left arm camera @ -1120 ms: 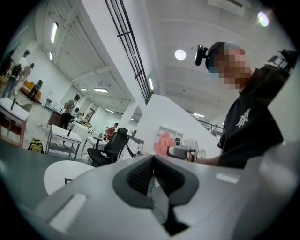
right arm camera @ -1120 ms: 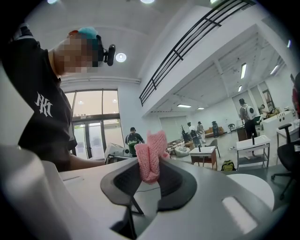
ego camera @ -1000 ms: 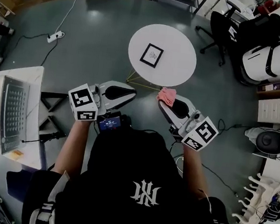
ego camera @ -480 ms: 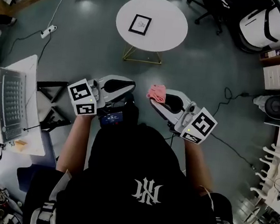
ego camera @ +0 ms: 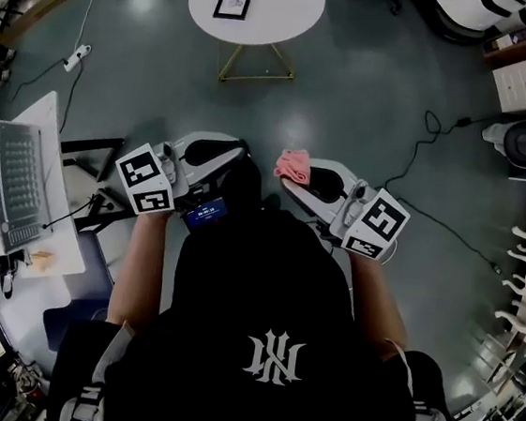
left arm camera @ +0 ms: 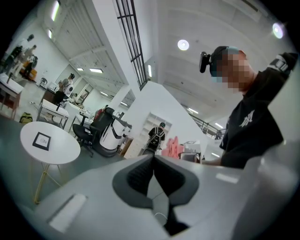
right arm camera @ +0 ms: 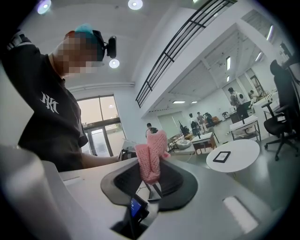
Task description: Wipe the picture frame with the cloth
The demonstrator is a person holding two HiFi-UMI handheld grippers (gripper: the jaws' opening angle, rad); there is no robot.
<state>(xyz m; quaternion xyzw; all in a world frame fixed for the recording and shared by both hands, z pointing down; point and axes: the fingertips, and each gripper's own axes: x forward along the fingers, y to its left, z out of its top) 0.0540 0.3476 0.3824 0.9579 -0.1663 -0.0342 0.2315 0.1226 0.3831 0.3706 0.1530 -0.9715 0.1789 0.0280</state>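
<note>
Nearest: both grippers held in front of the chest, pointing forward.
- Right gripper (right arm camera: 151,177): fingers closed on the cloth (right arm camera: 151,158), a pink knit bunch. It stands up out of the grip, with most of it above the fingers.
- Left gripper (left arm camera: 153,161): fingers shut flush together, nothing between them.

Middle: open grey floor (ego camera: 351,102) between the person and the target.

Far: round white worktop (ego camera: 301,2) on thin gold legs. The frame (ego camera: 233,2) is dark-edged and lies flat on it, a little left of centre and clear of every edge. Nothing else seen on the worktop.

Step in hand (judgement): cloth secured; approach to the worktop not done; no wiping begun. Cloth and frame well apart.

Next move calls for:
- Closing the gap until the frame is under the right gripper.
- Lowering the loose cloth onto the frame's face, so that the fingers do not touch it.
- Light pressure. The frame lies loose and may slide toward the worktop edge, and the empty left gripper could hold its border steady.
</note>
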